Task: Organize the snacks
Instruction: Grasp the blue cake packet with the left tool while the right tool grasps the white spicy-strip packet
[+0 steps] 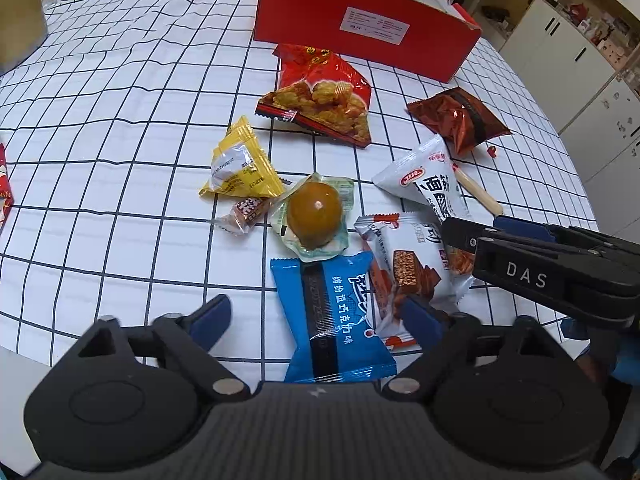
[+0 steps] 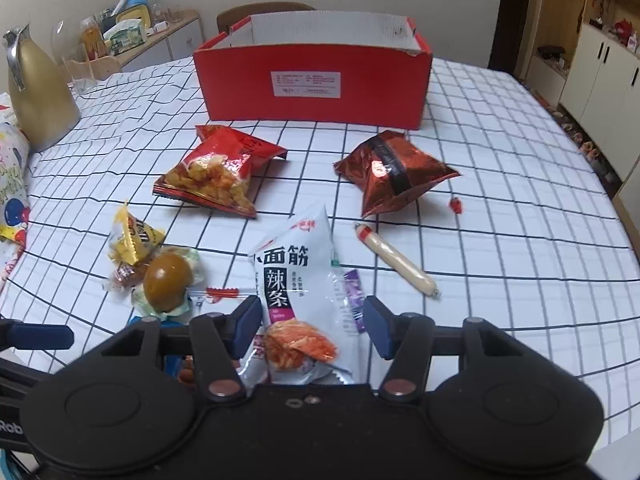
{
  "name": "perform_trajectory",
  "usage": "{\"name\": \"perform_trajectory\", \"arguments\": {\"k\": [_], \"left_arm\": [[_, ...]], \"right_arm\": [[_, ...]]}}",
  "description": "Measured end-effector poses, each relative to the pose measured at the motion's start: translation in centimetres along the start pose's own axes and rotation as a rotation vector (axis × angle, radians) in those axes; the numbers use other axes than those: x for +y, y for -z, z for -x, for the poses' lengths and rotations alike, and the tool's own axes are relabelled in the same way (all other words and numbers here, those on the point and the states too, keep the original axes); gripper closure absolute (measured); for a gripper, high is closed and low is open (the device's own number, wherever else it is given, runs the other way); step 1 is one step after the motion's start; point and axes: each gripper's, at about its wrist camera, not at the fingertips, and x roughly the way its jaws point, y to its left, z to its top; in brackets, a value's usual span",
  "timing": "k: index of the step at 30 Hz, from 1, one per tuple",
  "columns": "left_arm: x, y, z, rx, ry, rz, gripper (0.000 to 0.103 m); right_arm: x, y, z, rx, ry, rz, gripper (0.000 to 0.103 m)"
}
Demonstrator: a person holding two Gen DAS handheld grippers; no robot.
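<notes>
Snacks (image 1: 320, 104) crowd both open hand-held grippers (image 1: 316, 316) (image 2: 310, 324) (red box (image 2: 312, 80) behind).

A home dining rm is indicated: worktop (image 2: 500, 128) covered w/ grid cloth, wooden chair (image 2: 264, 10) seen behind red box (image 2: 312, 84), white cupboards (image 2: 608, 68) right of box, cluttered sideboard (image 2: 168, 36) left.

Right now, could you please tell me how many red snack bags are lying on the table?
2. The bright red bag lies left, before the red box; the dark red foil bag lies right, near the sausage stick. Others may be hidden.
</notes>
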Motion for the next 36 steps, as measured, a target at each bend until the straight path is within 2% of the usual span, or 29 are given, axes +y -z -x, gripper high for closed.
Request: {"name": "perform_trajectory", "arguments": {"k": [4,6,7,8,12,18,22,27,28,30,36], "left_arm": [[0.1,0.2,-0.6,0.021,0.016,-0.001,0.017],[0.2,0.3,-0.8,0.031,0.02,-0.004,0.023],[0.2,0.3,-0.9,0.041,0.025,-0.002,0.031],[0.3,0.3,-1.0,0.049,0.026,0.003,0.034],[0.7,0.1,-1.4,0.065,0.041,0.025,0.034],[0.9,0.0,-1.5,0.08,0.066,0.041,0.042],[1.0,-0.1,-1.6,0.094,0.103,0.04,0.056],[1.7,-0.2,-1.6,0.114,0.141,0.039,0.061],[1.9,-0.3,-1.6,0.117,0.147,0.037,0.062],[2.0,-0.4,-1.5,0.122,0.147,0.019,0.064],[2.3,-0.7,-1.2,0.138,0.158,-0.01,0.069]], "right_arm": [[0.6,0.1,-0.6,0.014,-0.005,0.027,0.053],[0.6,0.1,-0.8,0.021,-0.002,0.027,0.053],[0.6,0.1,-1.0,0.026,0.001,0.021,0.053],[0.4,0.1,-1.1,0.03,0.002,0.014,0.053],[-0.2,-0.1,-1.4,0.033,-0.014,-0.014,0.053],[-0.7,-0.8,-2.1,0.045,-0.024,-0.045,0.053],[-0.8,-1.2,-2.2,0.052,-0.012,-0.053,0.063],[0.4,-1.6,-1.8,0.039,0.021,-0.01,0.077],[0.6,-1.6,-1.7,0.035,0.026,-0.002,0.086],[1.1,-1.7,-1.5,0.03,0.051,0.012,0.092],[1.3,-1.9,-0.7,0.026,0.081,-0.017,0.095]]}}
